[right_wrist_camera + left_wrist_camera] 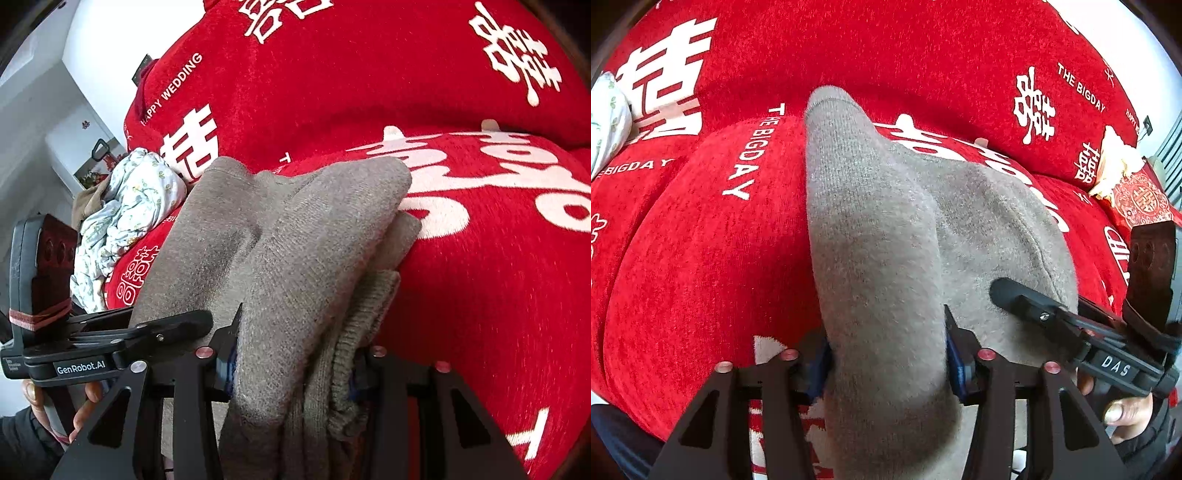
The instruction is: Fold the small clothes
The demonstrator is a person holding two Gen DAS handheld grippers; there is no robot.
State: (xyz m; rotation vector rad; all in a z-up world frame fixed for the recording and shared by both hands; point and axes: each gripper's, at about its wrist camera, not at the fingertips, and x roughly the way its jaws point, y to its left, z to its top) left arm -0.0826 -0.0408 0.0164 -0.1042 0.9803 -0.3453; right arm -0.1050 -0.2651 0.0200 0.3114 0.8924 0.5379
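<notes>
A grey knitted garment [875, 229] lies on the red sofa cover [701, 258], partly folded into thick layers. My left gripper [888, 354] is shut on a thick fold of it, which rises between the two fingers. My right gripper [295, 362] is shut on a stacked edge of the same grey garment [306, 236]. Each gripper shows in the other's view: the right one at lower right in the left wrist view [1004, 291], the left one at lower left in the right wrist view [192, 317], both pressed against the cloth.
The red cover [461, 277] with white characters and "THE BIGDAY" lettering drapes the seat and backrest. A crumpled white floral cloth [125, 206] lies on the sofa's left end. A red patterned item [1141, 199] lies at the right end. White furniture [74, 155] stands beyond.
</notes>
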